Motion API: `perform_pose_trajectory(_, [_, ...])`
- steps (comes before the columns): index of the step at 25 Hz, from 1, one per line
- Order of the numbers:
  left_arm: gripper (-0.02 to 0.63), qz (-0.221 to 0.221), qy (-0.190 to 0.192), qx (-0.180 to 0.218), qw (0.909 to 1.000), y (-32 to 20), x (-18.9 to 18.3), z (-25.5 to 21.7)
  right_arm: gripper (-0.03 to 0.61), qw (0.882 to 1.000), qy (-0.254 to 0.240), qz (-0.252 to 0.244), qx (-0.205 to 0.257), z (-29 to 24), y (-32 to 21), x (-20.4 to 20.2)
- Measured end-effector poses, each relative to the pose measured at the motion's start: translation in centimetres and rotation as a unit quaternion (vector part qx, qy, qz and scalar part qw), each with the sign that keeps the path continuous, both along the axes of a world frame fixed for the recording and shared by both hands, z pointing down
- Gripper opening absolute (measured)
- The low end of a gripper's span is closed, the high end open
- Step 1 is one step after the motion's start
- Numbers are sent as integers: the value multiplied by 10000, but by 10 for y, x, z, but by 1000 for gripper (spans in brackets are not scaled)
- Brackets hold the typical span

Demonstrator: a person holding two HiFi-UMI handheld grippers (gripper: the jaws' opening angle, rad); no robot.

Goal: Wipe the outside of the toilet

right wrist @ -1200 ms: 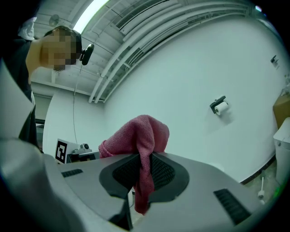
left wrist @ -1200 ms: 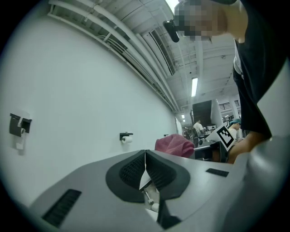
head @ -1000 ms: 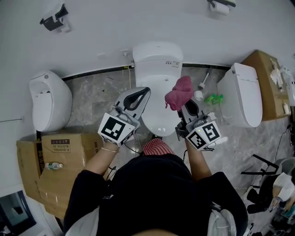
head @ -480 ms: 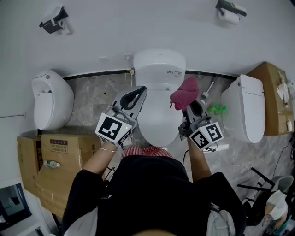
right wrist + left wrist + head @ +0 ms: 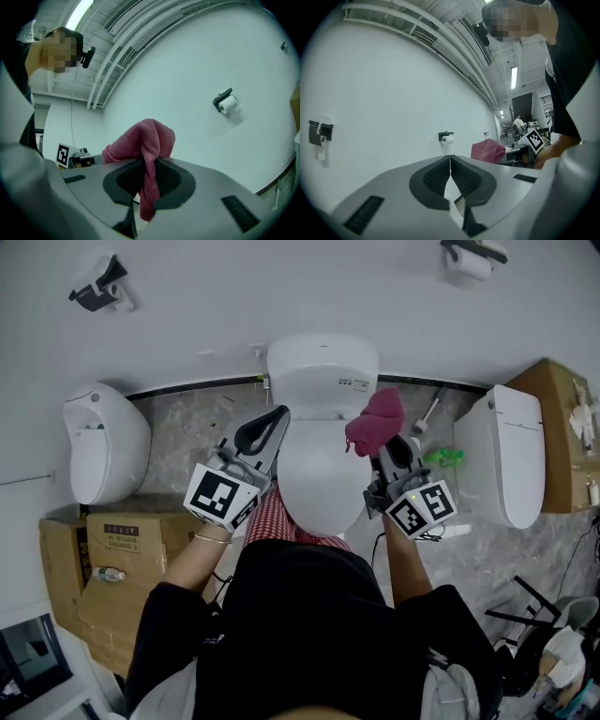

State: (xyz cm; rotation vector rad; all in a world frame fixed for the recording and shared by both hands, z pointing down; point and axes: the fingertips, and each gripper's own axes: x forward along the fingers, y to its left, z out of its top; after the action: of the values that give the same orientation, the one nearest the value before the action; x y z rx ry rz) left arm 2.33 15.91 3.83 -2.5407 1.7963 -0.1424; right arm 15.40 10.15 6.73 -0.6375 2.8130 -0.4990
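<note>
Head view: white toilet [image 5: 323, 474] stands against the wall, lid down, tank behind it, and I see it straight ahead below me. My left gripper [image 5: 272, 418] is at the toilet's left flank, tips near where lid meets tank. In the left gripper view its jaws [image 5: 450, 161] are pressed together at the tips with nothing between them. My right gripper [image 5: 386, 451] is at the toilet's right flank. In the right gripper view it [image 5: 149, 173] is clenched on a pink cloth [image 5: 145, 140]: a narrow strip runs down between the pads and the bulk is bunched above the jaws. From above, the cloth [image 5: 375, 423] sits over the right edge of the toilet, near the seam between lid and tank; I cannot tell whether it touches the porcelain. Both gripper views look up at the white wall, each catching the toilet-paper holder [image 5: 446, 137]. Around the toilet: a second white toilet [image 5: 502, 451] to the right, a toilet brush [image 5: 427, 413] between the two, a white fixture [image 5: 98, 442] to the left, and a cardboard box [image 5: 122, 540] in front of that fixture.
</note>
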Motion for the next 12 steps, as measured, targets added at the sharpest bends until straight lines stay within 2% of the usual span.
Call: perform_pose_trajectory(12, [11,188,284,-35,9994,-56,-45,25,60,9990,407,146,-116,19,-36,-43])
